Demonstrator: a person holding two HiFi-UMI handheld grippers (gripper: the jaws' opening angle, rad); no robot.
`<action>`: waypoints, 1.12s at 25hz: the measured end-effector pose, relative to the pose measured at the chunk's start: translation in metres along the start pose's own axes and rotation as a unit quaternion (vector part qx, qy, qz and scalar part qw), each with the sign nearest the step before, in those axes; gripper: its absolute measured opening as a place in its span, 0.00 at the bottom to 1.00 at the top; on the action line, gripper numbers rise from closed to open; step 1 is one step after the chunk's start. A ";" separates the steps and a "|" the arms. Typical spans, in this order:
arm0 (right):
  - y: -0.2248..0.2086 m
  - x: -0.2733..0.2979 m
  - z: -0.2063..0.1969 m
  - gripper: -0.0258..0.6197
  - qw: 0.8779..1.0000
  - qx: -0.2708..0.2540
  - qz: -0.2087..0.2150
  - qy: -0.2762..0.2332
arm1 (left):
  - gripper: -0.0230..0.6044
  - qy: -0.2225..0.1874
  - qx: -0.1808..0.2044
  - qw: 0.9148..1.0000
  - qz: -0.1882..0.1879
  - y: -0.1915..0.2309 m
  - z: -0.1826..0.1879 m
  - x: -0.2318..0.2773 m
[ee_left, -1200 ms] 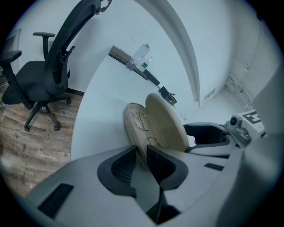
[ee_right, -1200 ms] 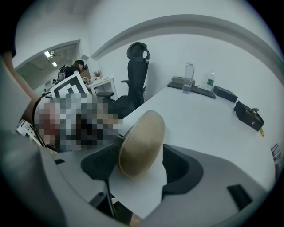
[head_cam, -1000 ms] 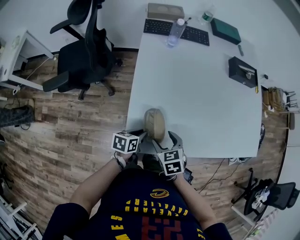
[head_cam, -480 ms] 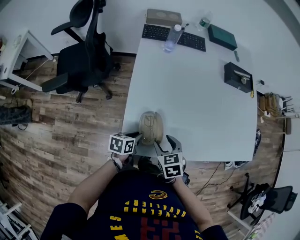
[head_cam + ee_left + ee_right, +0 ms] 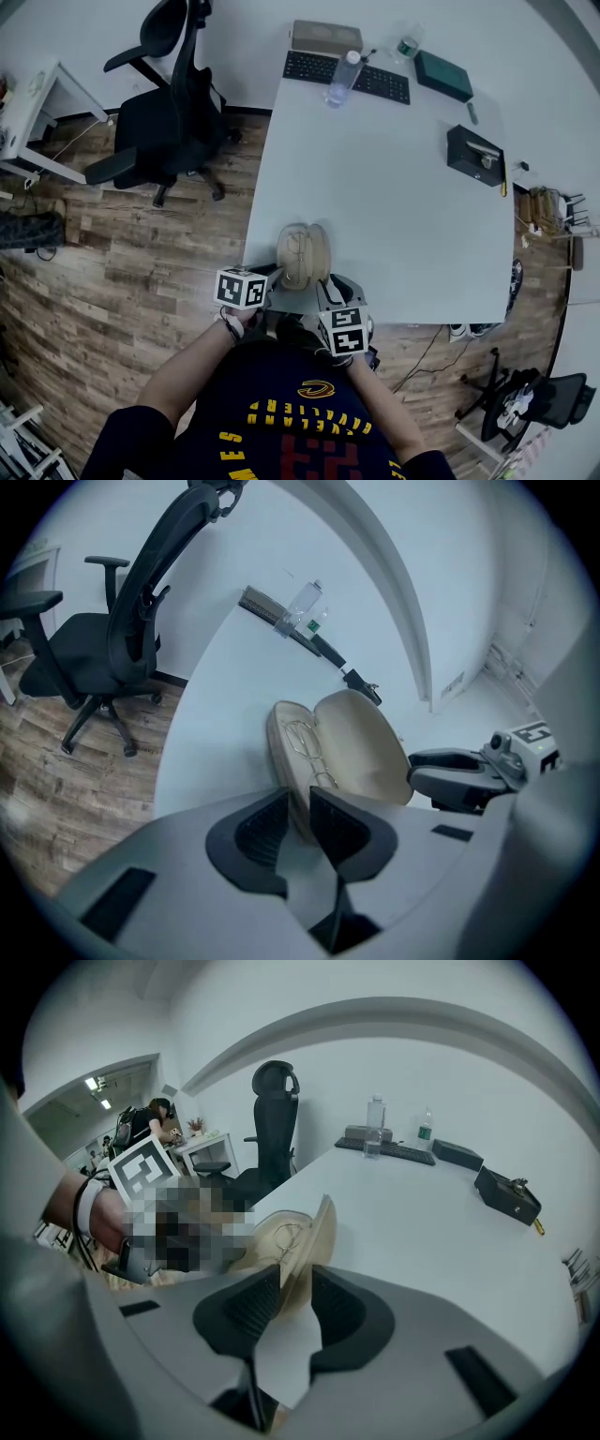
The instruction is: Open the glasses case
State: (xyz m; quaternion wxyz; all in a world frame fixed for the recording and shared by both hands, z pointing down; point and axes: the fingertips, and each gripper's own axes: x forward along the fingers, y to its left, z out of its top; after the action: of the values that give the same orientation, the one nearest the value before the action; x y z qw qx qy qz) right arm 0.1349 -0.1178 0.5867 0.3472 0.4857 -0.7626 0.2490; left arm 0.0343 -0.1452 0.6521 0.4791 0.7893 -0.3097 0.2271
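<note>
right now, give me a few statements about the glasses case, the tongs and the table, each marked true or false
1. The glasses case lies open. True.
2. The case is empty. False: glasses lie inside it.
3. The right tongs hold nothing. False: they have just been closing and now grip the lid.
4. The left tongs grip the case. True.
5. The water bottle stands beside the case. False: it stands at the table's far end, by the keyboard.
</note>
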 end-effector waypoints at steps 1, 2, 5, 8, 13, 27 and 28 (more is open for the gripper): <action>-0.001 0.000 0.000 0.22 1.000 0.002 -0.001 0.000 | 0.17 -0.001 -0.002 1.000 -0.001 0.001 0.000 0.001; -0.002 0.001 0.000 0.20 1.000 0.002 -0.002 -0.002 | 0.17 -0.002 -0.003 1.000 -0.002 0.001 0.000 0.001; -0.007 0.002 -0.001 0.17 1.000 0.007 -0.007 -0.003 | 0.17 -0.002 -0.004 1.000 -0.006 -0.001 -0.001 0.001; -0.011 0.002 -0.005 0.16 1.000 0.021 -0.007 0.005 | 0.17 0.000 -0.007 1.000 -0.008 -0.002 -0.001 0.001; -0.024 0.007 -0.013 0.15 0.999 0.043 -0.014 0.020 | 0.17 0.000 -0.012 1.000 -0.015 -0.002 -0.001 0.003; -0.039 0.022 -0.034 0.14 0.996 0.075 -0.029 0.041 | 0.17 0.005 -0.018 1.000 -0.019 0.000 -0.003 0.002; -0.039 0.022 -0.034 0.15 0.996 0.077 -0.028 0.042 | 0.17 0.005 -0.018 1.000 -0.020 0.000 -0.003 0.002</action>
State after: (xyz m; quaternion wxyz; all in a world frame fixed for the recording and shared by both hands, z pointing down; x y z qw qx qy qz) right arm 0.1744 -0.1218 0.6276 0.3476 0.5213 -0.7117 0.3175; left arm 0.0356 -0.1435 0.6550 0.4996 0.7853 -0.2954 0.2155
